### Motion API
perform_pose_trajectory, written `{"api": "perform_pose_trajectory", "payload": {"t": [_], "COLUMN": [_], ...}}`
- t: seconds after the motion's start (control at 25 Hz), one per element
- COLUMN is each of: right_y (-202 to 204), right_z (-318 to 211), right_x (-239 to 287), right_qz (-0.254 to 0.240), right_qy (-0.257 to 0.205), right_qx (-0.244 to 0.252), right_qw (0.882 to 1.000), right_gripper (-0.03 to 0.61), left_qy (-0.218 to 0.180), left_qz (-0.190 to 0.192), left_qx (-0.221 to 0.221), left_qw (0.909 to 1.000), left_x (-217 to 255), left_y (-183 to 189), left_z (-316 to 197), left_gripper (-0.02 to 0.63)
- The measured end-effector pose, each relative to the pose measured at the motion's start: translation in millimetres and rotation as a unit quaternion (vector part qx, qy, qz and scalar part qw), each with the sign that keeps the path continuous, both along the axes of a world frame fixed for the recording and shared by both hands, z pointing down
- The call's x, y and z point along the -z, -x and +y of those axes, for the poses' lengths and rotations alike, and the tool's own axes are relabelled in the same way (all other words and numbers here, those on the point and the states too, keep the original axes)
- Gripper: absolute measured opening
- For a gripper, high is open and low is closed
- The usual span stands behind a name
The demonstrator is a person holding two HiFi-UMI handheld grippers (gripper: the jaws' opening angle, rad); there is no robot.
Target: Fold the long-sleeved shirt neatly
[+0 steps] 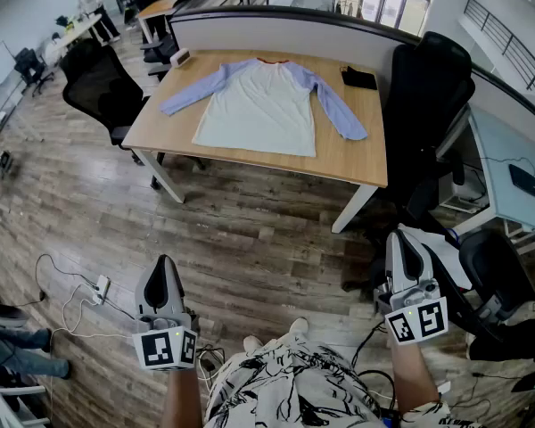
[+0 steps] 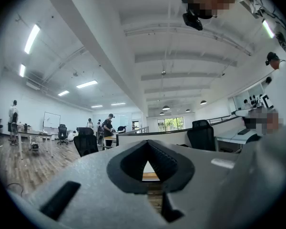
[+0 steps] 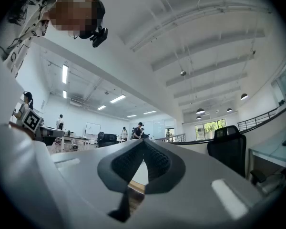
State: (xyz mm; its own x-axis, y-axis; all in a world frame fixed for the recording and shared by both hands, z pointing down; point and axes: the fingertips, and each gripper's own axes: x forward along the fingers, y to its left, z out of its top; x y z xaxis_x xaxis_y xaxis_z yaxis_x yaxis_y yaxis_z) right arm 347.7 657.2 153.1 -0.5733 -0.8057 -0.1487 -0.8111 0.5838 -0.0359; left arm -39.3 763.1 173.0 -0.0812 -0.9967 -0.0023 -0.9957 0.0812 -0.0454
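Observation:
A long-sleeved shirt [image 1: 260, 107], white in the body with light blue sleeves and a red collar, lies spread flat on a wooden table [image 1: 348, 161] far ahead of me. My left gripper [image 1: 163, 273] hangs low over the wooden floor, well short of the table, shut and empty. My right gripper [image 1: 403, 250] is also held back from the table, by a black chair, shut with nothing in it. In both gripper views the jaws meet at the tips [image 2: 148, 143] [image 3: 143, 143], and only a sliver of the table shows through the gap.
A black flat object [image 1: 359, 78] lies at the table's far right corner and a small white device [image 1: 180, 57] at its far left. Black office chairs [image 1: 98, 83] [image 1: 428, 87] stand at both ends. Cables and a power strip [image 1: 100, 288] lie on the floor at the left. People stand at desks behind.

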Motion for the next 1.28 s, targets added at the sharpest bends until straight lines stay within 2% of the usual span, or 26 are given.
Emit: {"api": "perform_pose_trajectory", "payload": {"t": [0.28, 0.48, 0.68, 0.72, 0.76, 0.8, 0.88, 1.0, 1.16, 1.28], "right_y": [2.3, 3.2, 4.2, 5.0, 6.0, 6.7, 7.2, 6.8, 7.2, 8.5], "right_z": [-1.8, 0.3, 2.7, 2.9, 3.0, 3.0, 3.1, 3.2, 3.1, 2.2], "right_x": [-3.7, 0.4, -3.9, -4.4, -4.5, -4.3, -2.9, -1.5, -1.8, -4.2], "right_qz": [-0.002, -0.032, -0.017, -0.015, -0.014, -0.013, -0.012, -0.009, -0.001, 0.012], "right_qy": [0.007, 0.004, 0.004, 0.005, 0.006, 0.007, 0.006, 0.002, -0.003, -0.003], "right_qx": [-0.001, 0.008, 0.004, 0.005, 0.007, 0.008, 0.010, 0.010, 0.012, 0.014], "right_qw": [1.000, 0.999, 1.000, 1.000, 1.000, 1.000, 1.000, 1.000, 1.000, 1.000], "right_gripper": [-0.009, -0.008, -0.006, 0.034, 0.106, 0.149, 0.183, 0.266, 0.337, 0.440], "left_qy": [0.006, 0.002, 0.000, -0.001, -0.002, -0.003, -0.004, -0.003, -0.006, -0.004], "left_qz": [-0.005, 0.000, -0.023, -0.024, -0.022, -0.020, -0.020, -0.030, -0.029, -0.033], "left_qx": [-0.006, -0.002, -0.006, -0.008, -0.009, -0.009, -0.009, -0.001, 0.006, 0.003], "left_qw": [1.0000, 1.0000, 0.9997, 0.9997, 0.9997, 0.9998, 0.9998, 0.9995, 0.9995, 0.9994], "left_x": [-2.9, -1.6, -1.2, -0.6, -0.2, 0.3, 1.2, 1.7, 1.4, 1.2], "left_y": [-3.4, -1.4, -5.9, -6.7, -6.9, -6.7, -6.3, -5.4, -2.6, -3.5], "left_z": [-2.8, -1.5, -1.1, -1.1, -1.2, -1.3, -1.7, -2.1, -1.2, -1.1], "left_gripper": [0.003, 0.003, 0.020, 0.054, 0.108, 0.132, 0.157, 0.243, 0.335, 0.373]}}
